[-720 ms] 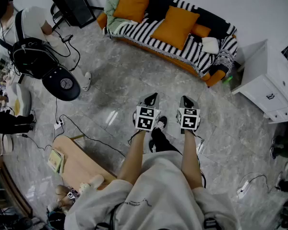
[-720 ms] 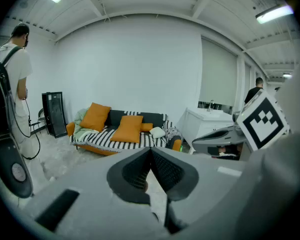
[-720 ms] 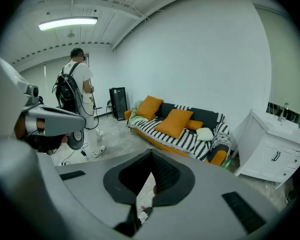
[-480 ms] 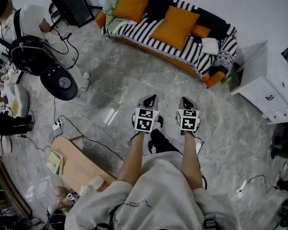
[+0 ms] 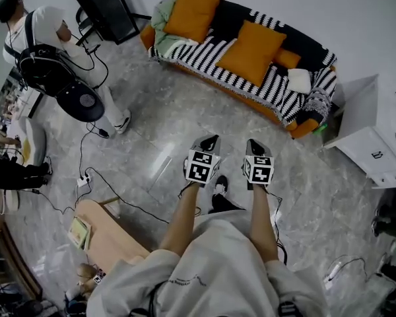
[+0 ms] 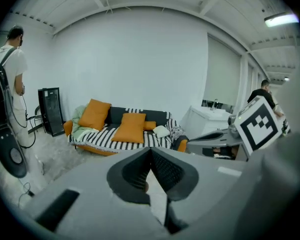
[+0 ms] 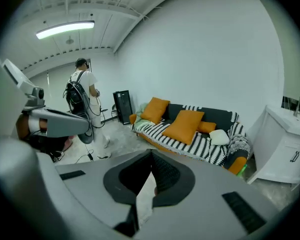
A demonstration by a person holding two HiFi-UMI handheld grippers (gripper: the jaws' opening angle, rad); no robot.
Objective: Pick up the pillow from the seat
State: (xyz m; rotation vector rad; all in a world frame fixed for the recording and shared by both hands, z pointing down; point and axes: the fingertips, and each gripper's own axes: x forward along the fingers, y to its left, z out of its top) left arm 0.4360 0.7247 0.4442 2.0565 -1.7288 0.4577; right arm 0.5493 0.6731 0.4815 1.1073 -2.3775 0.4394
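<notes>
The person stands on the grey marble floor [image 5: 152, 117], well apart from the sofa [image 5: 232, 17], and holds 2 tools in front of the body. The left hand-held gripper [image 5: 210, 139] is clenched: in the left gripper view its 2 jaws meet at the tip and there is nothing between them. The right hand-held gripper [image 5: 253, 143] is clenched as well, with the jaws together and empty. Both point toward the sofa and stand side by side, near each other but not touching.

The sofa stands against the white wall and has a black-and-white striped blanket [image 5: 204, 53] over the seat. The middle orange pillow [image 5: 253, 43] lies on the seat and leans on the backrest. The left orange pillow [image 5: 192, 13] leans at the left end, beside a light green cloth [image 5: 162, 18]. A small white pillow [image 5: 299, 80] lies near the right end of the seat. No hand-held gripper touches any pillow.

At the right of the sofa stands a white cabinet [image 5: 373, 134]. At the far left another person [image 5: 43, 28] with a black backpack stands on the floor, beside a black box [image 5: 109, 8].
</notes>
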